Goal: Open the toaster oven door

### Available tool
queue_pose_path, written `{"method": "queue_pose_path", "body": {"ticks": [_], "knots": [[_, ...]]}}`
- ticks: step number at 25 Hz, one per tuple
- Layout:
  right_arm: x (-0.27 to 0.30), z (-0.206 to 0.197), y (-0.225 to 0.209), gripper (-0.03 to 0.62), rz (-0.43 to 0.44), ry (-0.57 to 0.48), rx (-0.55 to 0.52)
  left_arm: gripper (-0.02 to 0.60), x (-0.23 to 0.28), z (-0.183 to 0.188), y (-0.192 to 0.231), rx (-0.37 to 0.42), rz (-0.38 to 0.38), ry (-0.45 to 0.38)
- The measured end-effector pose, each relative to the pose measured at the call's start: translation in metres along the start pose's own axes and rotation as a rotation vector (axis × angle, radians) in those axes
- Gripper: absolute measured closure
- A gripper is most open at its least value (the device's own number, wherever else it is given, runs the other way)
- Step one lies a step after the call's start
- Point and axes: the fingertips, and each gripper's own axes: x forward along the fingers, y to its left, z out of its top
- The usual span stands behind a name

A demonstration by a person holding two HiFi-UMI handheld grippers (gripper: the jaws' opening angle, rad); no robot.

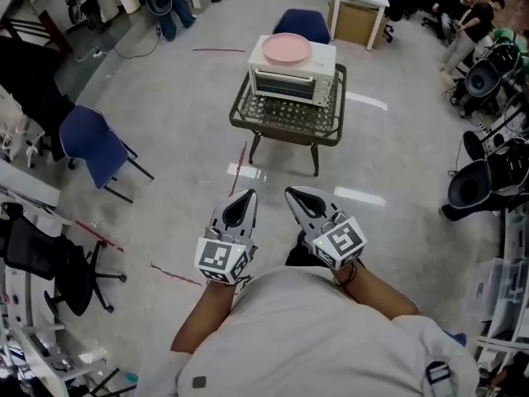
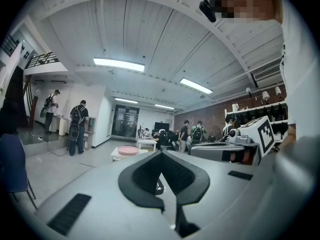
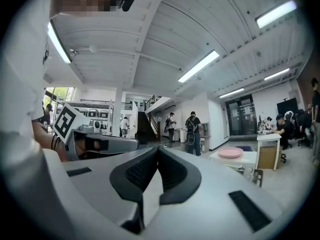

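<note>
Left tongs, right tongs; toaster oven well ahead

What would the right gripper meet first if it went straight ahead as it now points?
Probably nothing near: the right gripper aims left of the toaster oven, so its way looks free until the distant standing people.

Toaster oven sits toward the back of the tabletop, plate on its roof. Chair just behind the oven. Second chair well off to its left. Left hand-held gripper and right hand-held gripper side by side, well in front of the oven.
</note>
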Motion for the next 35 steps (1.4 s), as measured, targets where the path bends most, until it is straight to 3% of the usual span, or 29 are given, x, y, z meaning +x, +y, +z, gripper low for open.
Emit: {"method": "queue_pose_path", "body": {"ticks": [8,20,35], "knots": [[0.042,0.001,-0.085,0.576,0.018,-0.007,0.027,0.566,0.083,0.001,0.03,0.003,0.012,0.02],[0.035,0.0,-0.238,0.576,-0.061,-0.025,0.066,0.566,0.243,0.009,0.001,0.035,-0.071,0.053],[0.026,-0.006,-0.323,0.576,-0.225,-0.005,0.074,0.566,0.342,0.012,-0.008,0.061,-0.24,0.058]]}}
